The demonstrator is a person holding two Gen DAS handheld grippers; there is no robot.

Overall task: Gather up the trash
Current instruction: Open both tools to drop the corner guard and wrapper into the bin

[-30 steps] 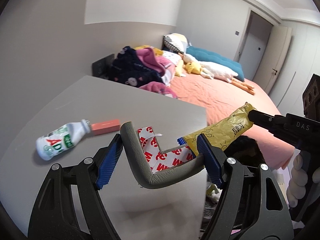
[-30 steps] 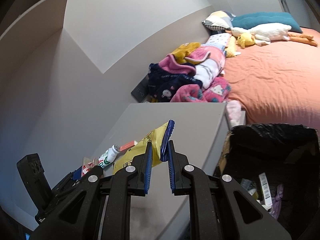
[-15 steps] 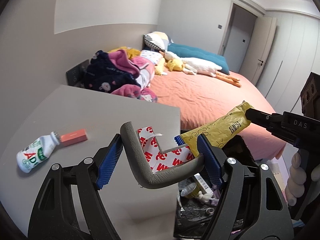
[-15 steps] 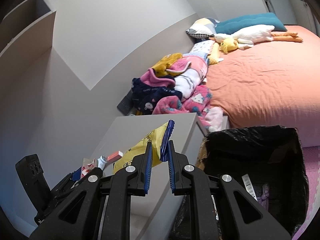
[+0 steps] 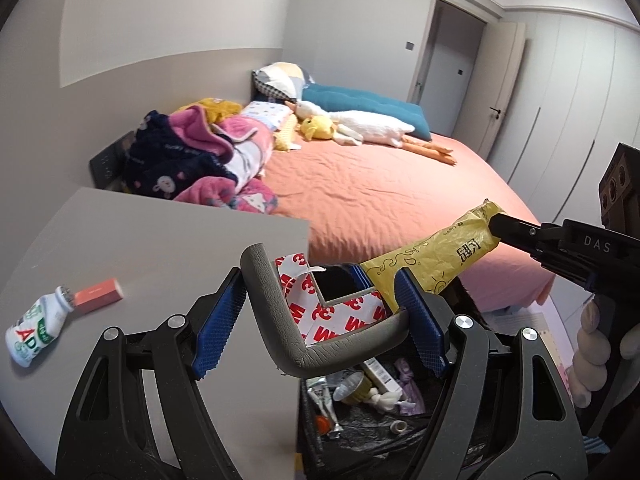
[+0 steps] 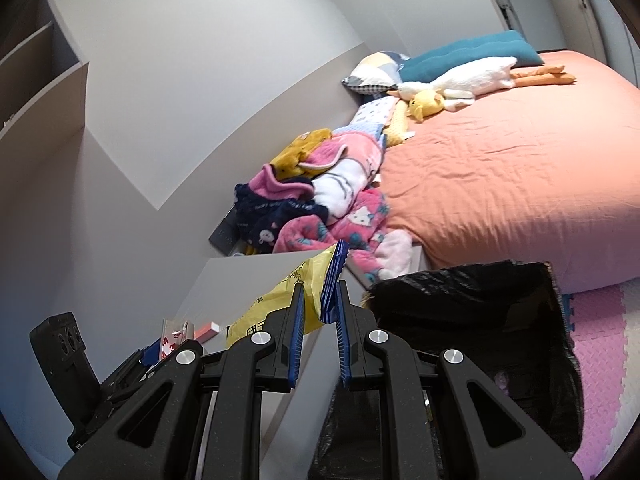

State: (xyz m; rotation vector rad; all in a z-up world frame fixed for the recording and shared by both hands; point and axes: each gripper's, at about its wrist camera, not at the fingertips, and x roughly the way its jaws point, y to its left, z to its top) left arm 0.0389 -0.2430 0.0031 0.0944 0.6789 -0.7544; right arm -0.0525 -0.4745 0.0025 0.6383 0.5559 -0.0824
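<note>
My left gripper [image 5: 320,320] is shut on a grey L-shaped foam strip [image 5: 280,320] with red-and-white backing paper [image 5: 340,312], held over the table edge and the trash bin [image 5: 360,420]. My right gripper [image 6: 318,312] is shut on a yellow snack wrapper [image 6: 280,300] with a blue end. That wrapper [image 5: 444,252] also shows in the left wrist view, held to the right above the bin. The black-bagged bin [image 6: 480,320] stands beside the grey table [image 6: 240,280].
A small white drink bottle [image 5: 36,328] and an orange-pink box [image 5: 98,290] lie on the table [image 5: 140,240] at left. Behind are a bed with an orange sheet [image 5: 380,192], a clothes pile [image 5: 200,160] and plush toys. A pink foam mat [image 6: 600,360] covers the floor.
Both grippers have moved right off the table toward the bin with their loads. The bin's contents now show under the left gripper, and the bottle and box have slid left in view.
</note>
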